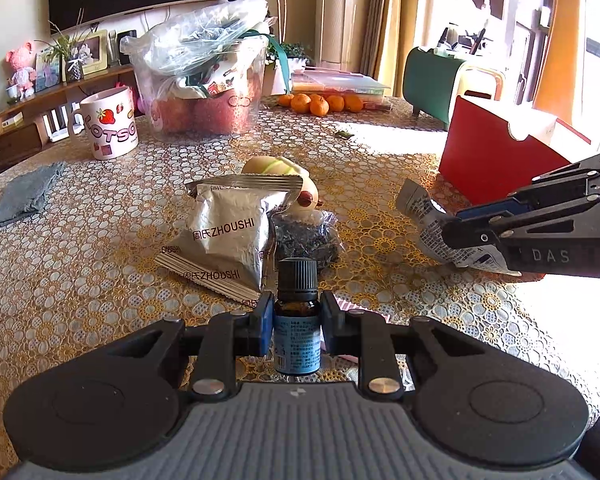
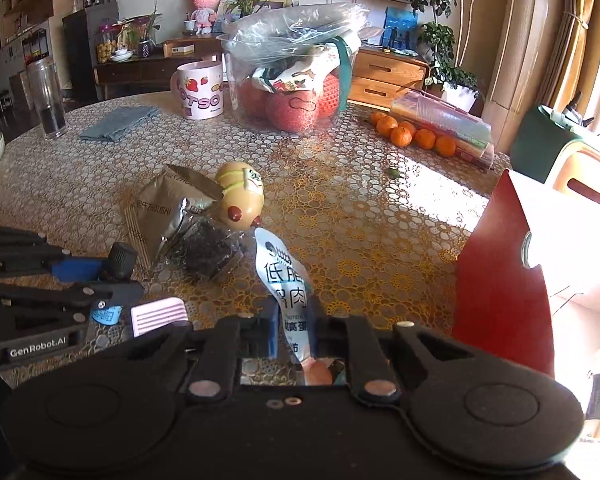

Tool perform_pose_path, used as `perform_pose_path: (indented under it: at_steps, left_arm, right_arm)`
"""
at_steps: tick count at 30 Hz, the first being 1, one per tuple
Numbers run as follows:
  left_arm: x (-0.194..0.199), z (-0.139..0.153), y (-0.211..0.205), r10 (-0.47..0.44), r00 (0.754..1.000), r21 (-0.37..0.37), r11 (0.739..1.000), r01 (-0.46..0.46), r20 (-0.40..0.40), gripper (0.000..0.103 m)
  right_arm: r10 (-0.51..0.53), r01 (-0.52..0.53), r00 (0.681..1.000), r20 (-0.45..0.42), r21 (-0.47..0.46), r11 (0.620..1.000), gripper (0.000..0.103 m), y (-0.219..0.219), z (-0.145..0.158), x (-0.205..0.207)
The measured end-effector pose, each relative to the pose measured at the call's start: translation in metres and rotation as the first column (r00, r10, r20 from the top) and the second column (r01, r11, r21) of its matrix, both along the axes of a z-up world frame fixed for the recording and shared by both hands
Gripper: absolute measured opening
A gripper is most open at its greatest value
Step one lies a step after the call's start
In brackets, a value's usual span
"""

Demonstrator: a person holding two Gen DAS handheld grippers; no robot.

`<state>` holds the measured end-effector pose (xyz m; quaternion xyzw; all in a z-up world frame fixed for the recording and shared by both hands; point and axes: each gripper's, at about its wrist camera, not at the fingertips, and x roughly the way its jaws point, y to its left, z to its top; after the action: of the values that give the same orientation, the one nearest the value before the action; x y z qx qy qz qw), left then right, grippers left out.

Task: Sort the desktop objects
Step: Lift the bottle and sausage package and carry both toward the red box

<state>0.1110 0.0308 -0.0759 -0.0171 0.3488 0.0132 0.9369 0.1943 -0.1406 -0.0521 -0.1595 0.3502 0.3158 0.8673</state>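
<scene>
We see the left gripper (image 1: 296,322) with its jaws clamped on a small brown bottle (image 1: 297,332), upright between them. The right gripper (image 2: 294,330) has its jaws pinched tight on a white snack pouch (image 2: 286,280), which rises ahead of them. Just beyond the left jaws on the surface (image 1: 100,280) lie silver packets (image 1: 228,236), a dark bag (image 1: 306,238) and a yellow toy (image 1: 284,176). A red box (image 2: 500,280) stands right of the right jaws.

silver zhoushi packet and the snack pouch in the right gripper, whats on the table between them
A clear bag of dark dried leaves lies between the silver Zhoushi packet and the snack pouch, clearest in the right wrist view; a yellow egg-shaped toy sits just behind.
</scene>
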Motion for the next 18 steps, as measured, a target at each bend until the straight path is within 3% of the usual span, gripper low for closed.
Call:
perform_pose_path:
  at_steps: [7, 11, 13, 18]
  left_arm:
    - [-0.005, -0.003, 0.002, 0.020, 1.000, -0.001, 1.000, -0.020, -0.022, 0.022]
    - [-0.005, -0.005, 0.004, 0.022, 0.999, -0.010, 1.000, -0.022, -0.027, 0.022]
    - [-0.004, -0.005, 0.004, 0.017, 1.000, -0.012, 1.000, -0.017, -0.025, 0.022]
    - [-0.003, -0.007, 0.006, 0.012, 1.000, -0.026, 1.000, -0.013, -0.024, 0.022]
  right_arm:
    - [-0.017, 0.018, 1.000, 0.018, -0.035, 0.999, 0.015, -0.010, -0.006, -0.008]
    - [-0.014, 0.014, 1.000, -0.004, -0.020, 1.000, 0.018, -0.012, -0.009, 0.001]
    - [-0.003, 0.003, 1.000, -0.009, -0.024, 1.000, 0.025, -0.008, -0.011, 0.006]
    - [-0.007, 0.005, 0.998, -0.062, -0.046, 0.999, 0.023, 0.006, -0.024, 0.023]
